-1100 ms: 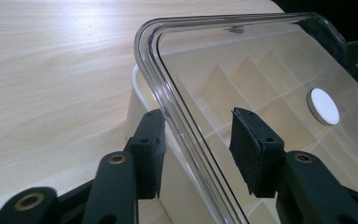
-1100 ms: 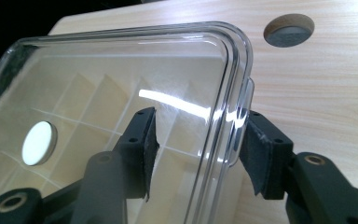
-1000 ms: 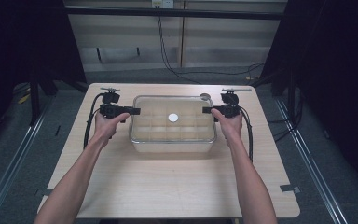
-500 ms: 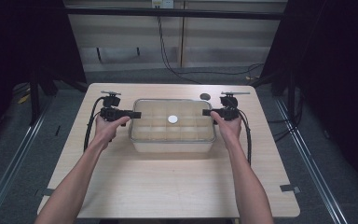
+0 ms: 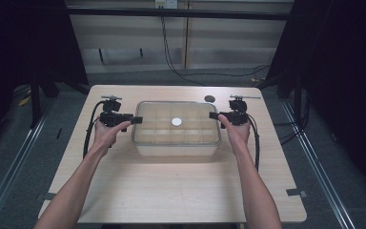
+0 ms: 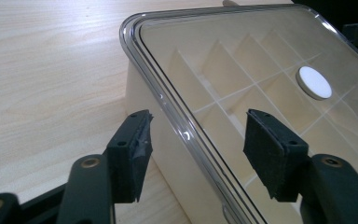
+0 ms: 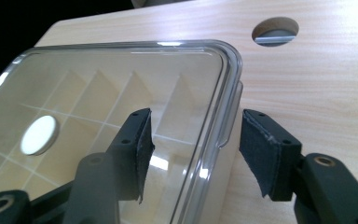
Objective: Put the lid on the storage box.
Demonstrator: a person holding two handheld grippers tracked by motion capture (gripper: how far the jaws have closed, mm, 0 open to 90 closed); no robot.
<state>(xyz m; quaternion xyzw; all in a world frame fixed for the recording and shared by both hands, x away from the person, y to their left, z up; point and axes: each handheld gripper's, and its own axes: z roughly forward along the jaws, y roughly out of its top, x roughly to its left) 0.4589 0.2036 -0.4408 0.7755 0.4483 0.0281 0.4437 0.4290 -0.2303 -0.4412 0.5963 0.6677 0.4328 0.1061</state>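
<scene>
Wooden table [image 5: 171,191], one clear box [image 5: 176,128], two grippers

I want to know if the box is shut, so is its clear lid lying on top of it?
Yes, the clear lid lies flat over the box, its rim running round the top edge.

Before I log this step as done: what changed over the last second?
The clear lidded box came toward the person, uncovering the table's hole. Both the left gripper and right gripper have just been opening, their pads off the lid's rim between them. The hands stayed at the box's ends.
</scene>
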